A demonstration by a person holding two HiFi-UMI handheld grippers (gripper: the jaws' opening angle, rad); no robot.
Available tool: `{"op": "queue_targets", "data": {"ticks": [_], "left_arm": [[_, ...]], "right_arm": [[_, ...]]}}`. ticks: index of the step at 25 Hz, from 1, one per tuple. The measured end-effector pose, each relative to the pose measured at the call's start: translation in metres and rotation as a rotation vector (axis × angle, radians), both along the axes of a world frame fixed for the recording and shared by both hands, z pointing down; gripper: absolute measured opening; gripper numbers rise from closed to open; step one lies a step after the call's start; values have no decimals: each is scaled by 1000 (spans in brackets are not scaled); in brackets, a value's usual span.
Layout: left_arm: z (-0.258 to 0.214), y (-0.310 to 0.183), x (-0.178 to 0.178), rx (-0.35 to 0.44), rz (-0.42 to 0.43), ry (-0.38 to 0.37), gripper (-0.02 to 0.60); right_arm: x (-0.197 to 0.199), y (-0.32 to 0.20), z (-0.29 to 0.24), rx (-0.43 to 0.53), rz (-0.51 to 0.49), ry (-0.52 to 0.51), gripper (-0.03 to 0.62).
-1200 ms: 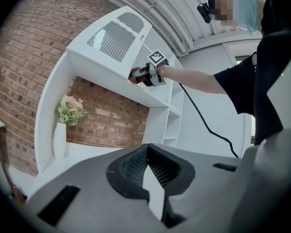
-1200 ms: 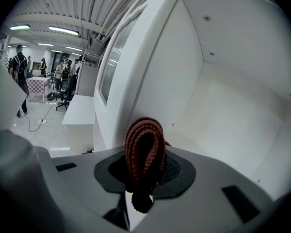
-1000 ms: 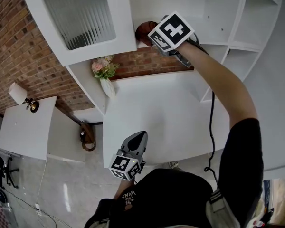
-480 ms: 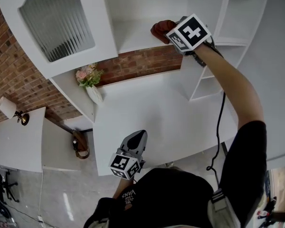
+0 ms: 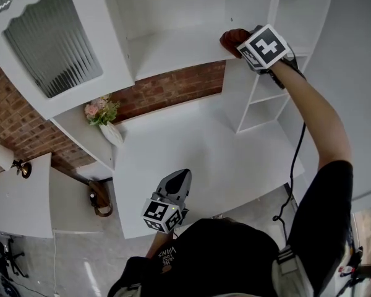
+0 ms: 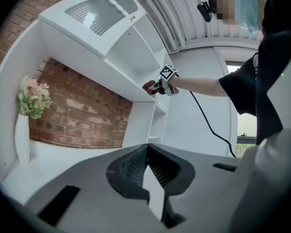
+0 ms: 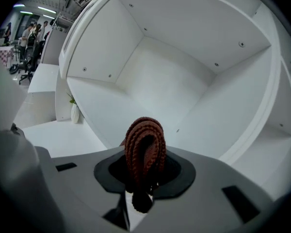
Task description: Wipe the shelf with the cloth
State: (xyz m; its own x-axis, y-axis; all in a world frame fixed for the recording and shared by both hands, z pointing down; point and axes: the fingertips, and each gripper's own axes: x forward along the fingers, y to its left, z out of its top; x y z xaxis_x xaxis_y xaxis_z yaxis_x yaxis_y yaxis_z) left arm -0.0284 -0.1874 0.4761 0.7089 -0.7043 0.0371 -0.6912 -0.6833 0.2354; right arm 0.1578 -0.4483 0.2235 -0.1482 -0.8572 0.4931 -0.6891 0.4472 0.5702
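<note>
Fingers of the right gripper (image 5: 243, 44) clench a rust-brown knitted cloth (image 5: 232, 38) against the white wooden shelf (image 5: 173, 51) at one o'clock, for wiping. Left gripper (image 5: 180, 179) idles, fingers closed and empty.

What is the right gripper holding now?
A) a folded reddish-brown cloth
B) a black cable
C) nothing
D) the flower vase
A: in the right gripper view, the right gripper has its jaws shut on the folded reddish-brown cloth, facing the white shelf.

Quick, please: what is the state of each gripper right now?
Left gripper: closed, holding nothing.
Right gripper: closed on the brown cloth.
</note>
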Motion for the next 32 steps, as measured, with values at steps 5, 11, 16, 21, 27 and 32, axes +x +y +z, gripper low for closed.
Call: {"op": "queue_targets", "data": {"ticks": [5, 11, 16, 21, 27, 32], "left_arm": [[-4, -4, 12, 9, 25, -12, 8], [-5, -2, 15, 13, 36, -32, 8], [-7, 1, 10, 15, 30, -46, 8], [-9, 3, 1, 21, 21, -58, 8], [-16, 2, -1, 43, 34, -68, 8], [-26, 1, 4, 75, 62, -76, 8]], "right_arm": [[31, 1, 2, 29, 38, 151, 89], [48, 7, 9, 17, 75, 148, 89], [47, 13, 1, 74, 67, 108, 89], [47, 29, -7, 157, 48, 11, 89], [54, 70, -4, 228, 46, -140, 89], [65, 108, 12, 269, 71, -260, 89]]}}
